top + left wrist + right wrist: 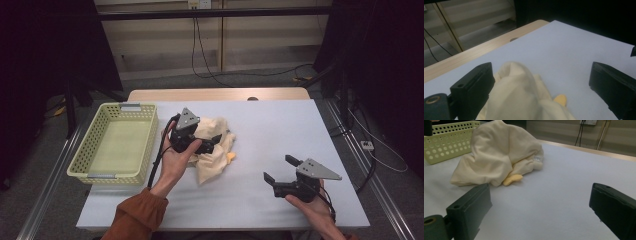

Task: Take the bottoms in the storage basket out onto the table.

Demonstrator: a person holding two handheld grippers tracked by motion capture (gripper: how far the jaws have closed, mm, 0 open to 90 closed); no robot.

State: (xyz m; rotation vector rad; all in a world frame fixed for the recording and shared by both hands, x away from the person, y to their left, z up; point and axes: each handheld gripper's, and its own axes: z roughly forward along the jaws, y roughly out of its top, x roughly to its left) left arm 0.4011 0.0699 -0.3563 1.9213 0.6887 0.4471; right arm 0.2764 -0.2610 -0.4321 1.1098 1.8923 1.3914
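Note:
A crumpled cream cloth [212, 162] lies on the pale table [280, 125], a small yellow part [230, 157] poking out at its right edge. A hand holds my left gripper [216, 141] low over the cloth, its jaws wide open. In the left gripper view a raised fold of the cloth [516, 100] stands between the jaws, close to the left one, with the yellow part [560, 99] beyond. My right gripper [279, 168] is open near the front right, nothing between its jaws. In the right gripper view the cloth [496, 152] and yellow part [512, 179] lie well ahead.
A yellow-green perforated basket [150, 145] with nothing in it stands at the table's left, also behind the cloth as the basket [446, 145]. A wooden strip [215, 94] runs along the far edge. Cables hang by the back wall.

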